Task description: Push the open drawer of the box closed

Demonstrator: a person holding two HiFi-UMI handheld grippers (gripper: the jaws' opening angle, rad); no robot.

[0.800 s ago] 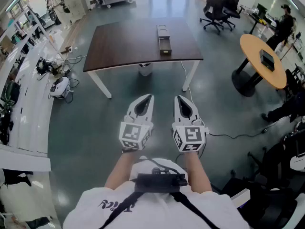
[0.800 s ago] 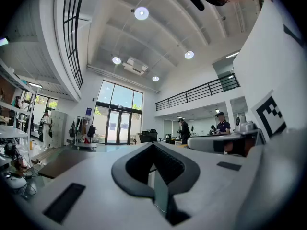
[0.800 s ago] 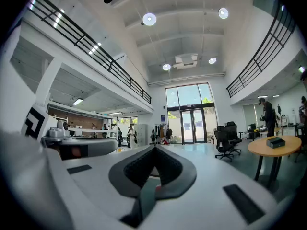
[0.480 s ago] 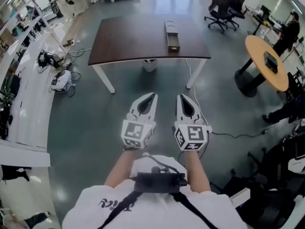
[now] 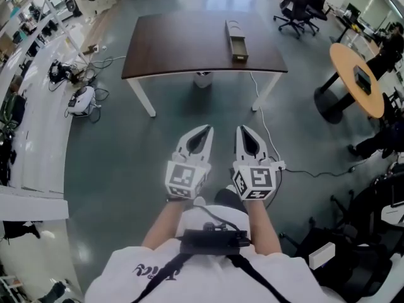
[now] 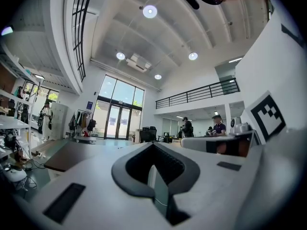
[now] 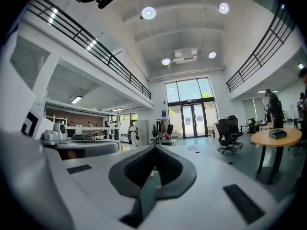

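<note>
The box [image 5: 234, 28] lies on the dark brown table [image 5: 183, 43] at the far side of the head view. Its open drawer [image 5: 239, 48] sticks out toward the table's near edge. My left gripper [image 5: 205, 130] and right gripper [image 5: 245, 130] are held level, side by side over the floor, well short of the table. Both are shut with nothing between the jaws. In the left gripper view the left gripper [image 6: 152, 145] has its tips closed together. In the right gripper view the right gripper [image 7: 154, 148] shows the same.
A round yellow table [image 5: 360, 81] stands at the right, with office chairs [image 5: 302, 4] beyond it. A small bin [image 5: 202, 79] sits under the brown table. Cables and gear [image 5: 81, 98] lie on the floor at the left, beside a long white bench [image 5: 31, 137].
The table and box have come nearer and slid lower and to the right in the head view. Both grippers have stayed shut and side by side.
</note>
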